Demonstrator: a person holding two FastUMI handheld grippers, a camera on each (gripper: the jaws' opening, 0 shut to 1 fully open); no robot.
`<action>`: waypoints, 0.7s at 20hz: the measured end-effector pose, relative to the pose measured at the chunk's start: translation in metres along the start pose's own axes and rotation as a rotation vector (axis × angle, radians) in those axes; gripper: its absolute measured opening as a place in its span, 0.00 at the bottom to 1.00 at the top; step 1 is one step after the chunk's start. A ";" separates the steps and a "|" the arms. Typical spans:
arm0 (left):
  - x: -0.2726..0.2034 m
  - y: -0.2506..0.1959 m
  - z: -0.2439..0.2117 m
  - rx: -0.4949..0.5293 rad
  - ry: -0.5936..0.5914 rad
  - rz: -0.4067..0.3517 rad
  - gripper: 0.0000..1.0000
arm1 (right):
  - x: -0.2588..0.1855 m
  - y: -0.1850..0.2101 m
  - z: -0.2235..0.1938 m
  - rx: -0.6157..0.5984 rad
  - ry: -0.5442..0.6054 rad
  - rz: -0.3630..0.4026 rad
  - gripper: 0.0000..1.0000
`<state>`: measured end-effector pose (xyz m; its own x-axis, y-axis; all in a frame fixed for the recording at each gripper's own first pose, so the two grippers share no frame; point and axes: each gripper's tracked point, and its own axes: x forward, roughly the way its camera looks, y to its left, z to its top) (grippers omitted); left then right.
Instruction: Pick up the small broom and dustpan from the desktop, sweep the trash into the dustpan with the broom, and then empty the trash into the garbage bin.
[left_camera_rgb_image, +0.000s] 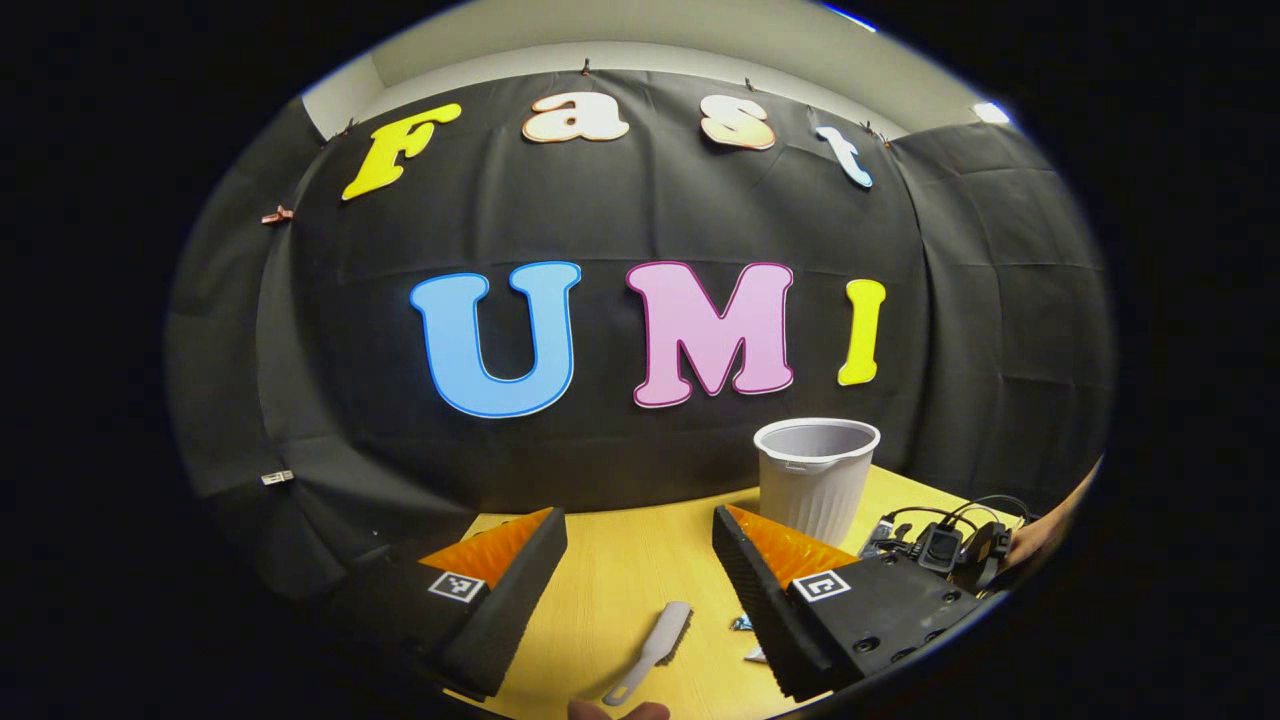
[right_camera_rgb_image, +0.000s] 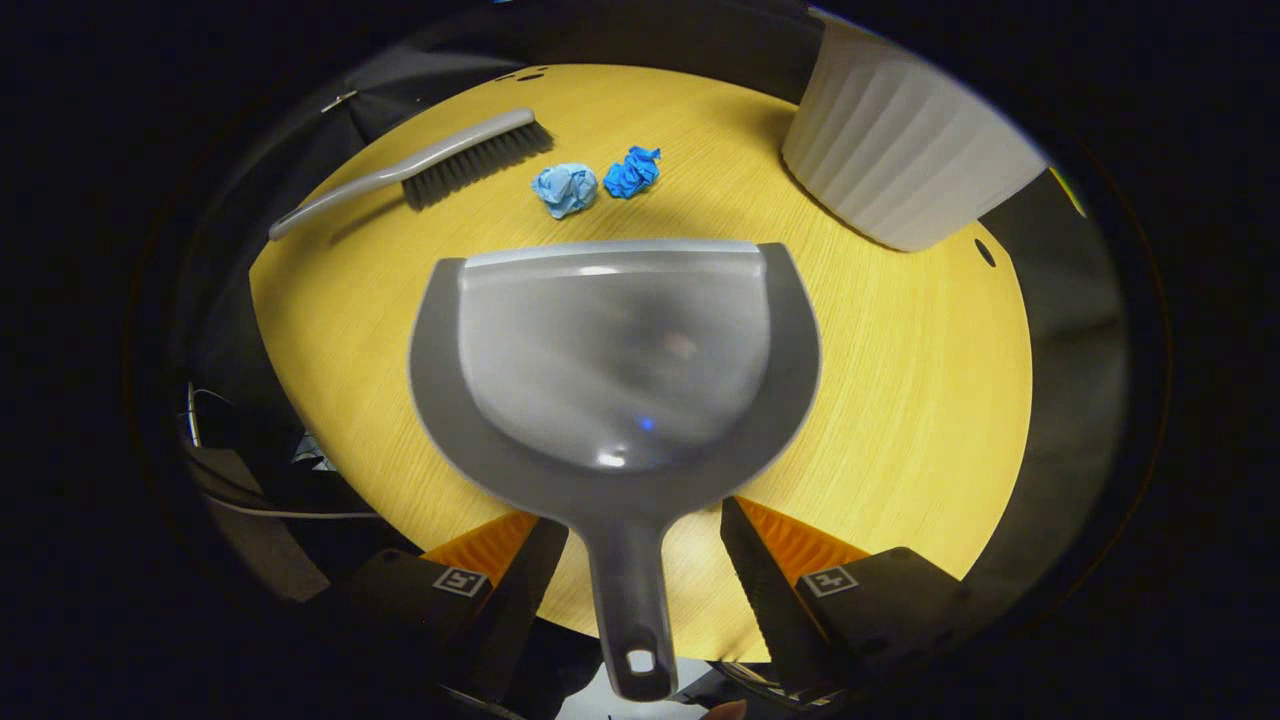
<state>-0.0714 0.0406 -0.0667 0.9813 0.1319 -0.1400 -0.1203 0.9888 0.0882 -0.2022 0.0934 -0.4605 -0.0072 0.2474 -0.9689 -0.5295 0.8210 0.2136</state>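
Observation:
In the right gripper view a grey dustpan lies on the yellow table, mouth facing away. Its handle runs back between the fingers of my right gripper, which is open and stands clear of the handle on both sides. Two blue crumpled paper balls sit just beyond the pan's lip. The small grey broom lies to their left. My left gripper is open above the table, with the broom lying below and between its fingers, untouched.
A white ribbed garbage bin stands on the table's far right part. A hand and black gear with cables are beside the bin. The table edge runs close behind the broom.

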 end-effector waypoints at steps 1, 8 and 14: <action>0.000 0.001 0.001 -0.002 0.003 0.001 0.96 | 0.003 0.002 0.001 0.007 0.015 0.007 0.98; 0.003 0.009 -0.008 -0.009 0.022 0.023 0.96 | 0.009 0.013 0.004 0.024 0.089 0.054 0.68; 0.008 0.007 -0.045 -0.019 0.144 -0.036 0.96 | 0.007 0.017 0.006 -0.029 0.033 0.051 0.40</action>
<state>-0.0710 0.0520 -0.1119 0.9536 0.1038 -0.2826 -0.0899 0.9940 0.0618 -0.2067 0.1123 -0.4625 -0.0620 0.2711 -0.9605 -0.5523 0.7923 0.2593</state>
